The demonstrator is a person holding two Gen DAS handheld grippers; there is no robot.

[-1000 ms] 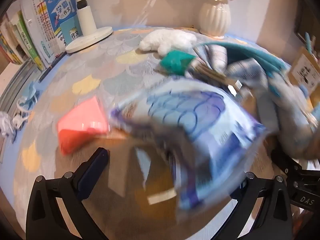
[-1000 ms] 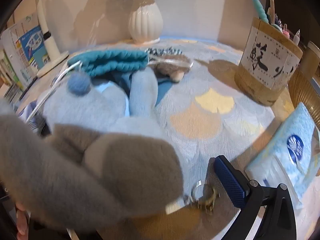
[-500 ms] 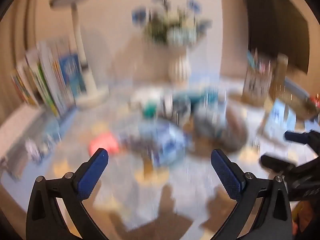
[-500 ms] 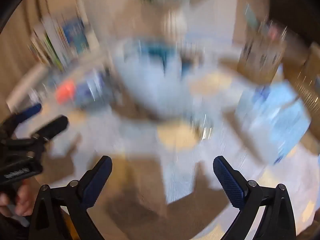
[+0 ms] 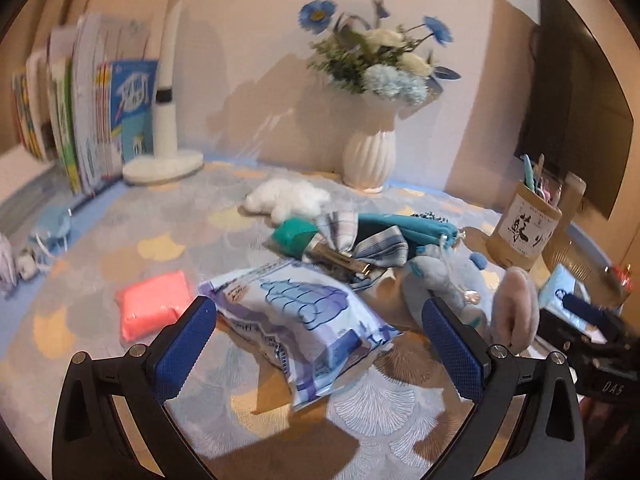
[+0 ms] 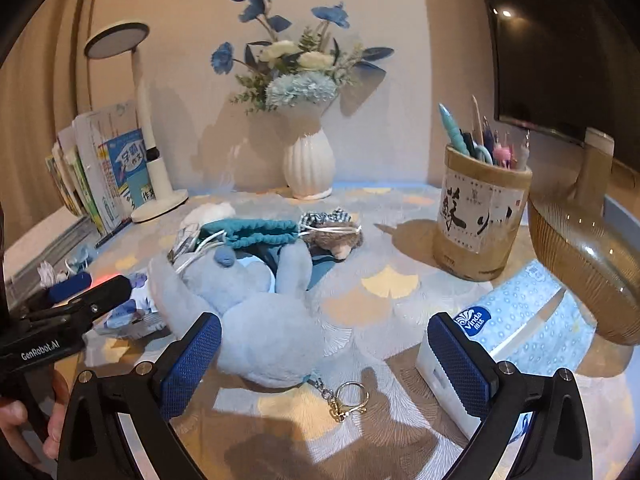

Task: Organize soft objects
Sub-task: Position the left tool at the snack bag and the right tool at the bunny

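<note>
My left gripper is open and empty above the near end of a blue-printed soft packet. A pink soft block lies to its left. A white fluffy toy, a teal piece, a plaid bow and a teal drawstring pouch lie behind. My right gripper is open and empty over a light blue plush with a keyring. The pouch and a brown plush lie beyond it.
A white vase of flowers, a desk lamp and upright books stand at the back. A pen holder, a tissue pack and a glass bowl stand at the right. The left gripper body shows at left.
Both grippers have pulled back and up from the objects. The right gripper has let go of the blue plush, which now lies on the table. The left gripper now hangs open near the packet.
</note>
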